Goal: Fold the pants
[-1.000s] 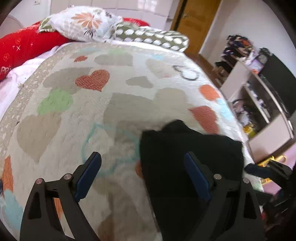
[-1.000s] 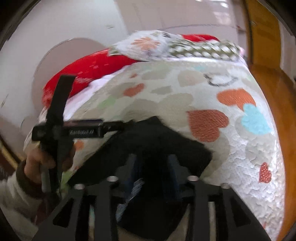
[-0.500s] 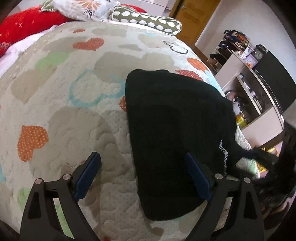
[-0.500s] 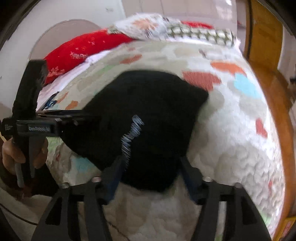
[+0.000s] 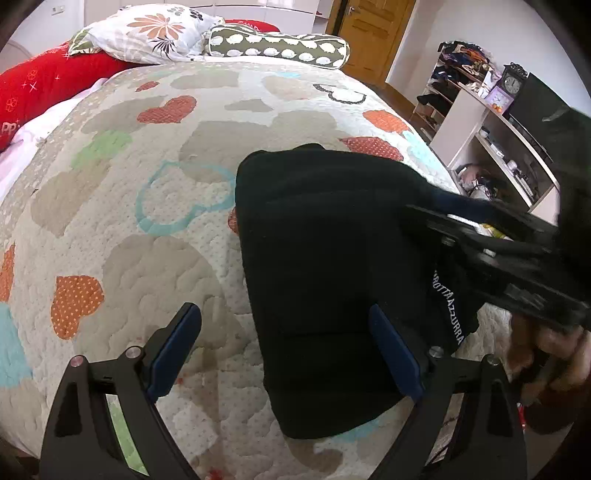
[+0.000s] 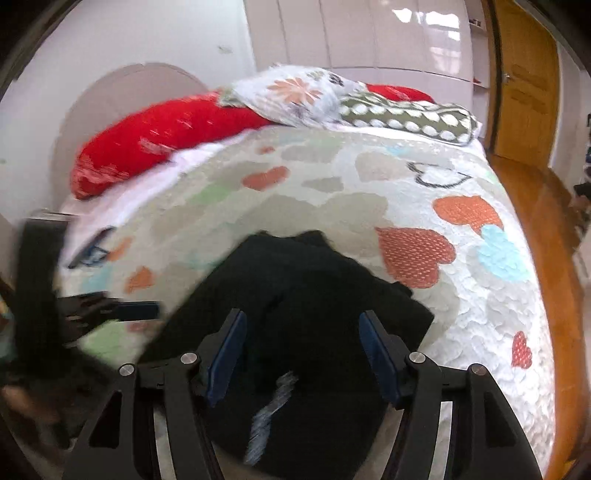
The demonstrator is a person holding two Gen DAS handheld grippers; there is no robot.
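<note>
The black pants [image 5: 332,266] lie folded into a compact pile on the heart-patterned quilt [image 5: 147,206], with white lettering along their right edge. My left gripper [image 5: 284,350] is open above the pile's near left edge, empty. My right gripper [image 6: 299,354] is open over the pants [image 6: 314,288], its fingers apart on either side of the cloth. The right gripper also shows in the left wrist view [image 5: 498,251], reaching in from the right, hand on its handle.
Red, floral and dotted pillows [image 5: 155,33] lie at the head of the bed. White shelves with clutter [image 5: 491,140] stand to the right of the bed. A wooden door [image 6: 524,81] and wooden floor lie beyond the bed's right side.
My right gripper, shut on the pants a second ago, has opened and let them go. The pants now lie flat. Both grippers have shifted over the pile.
</note>
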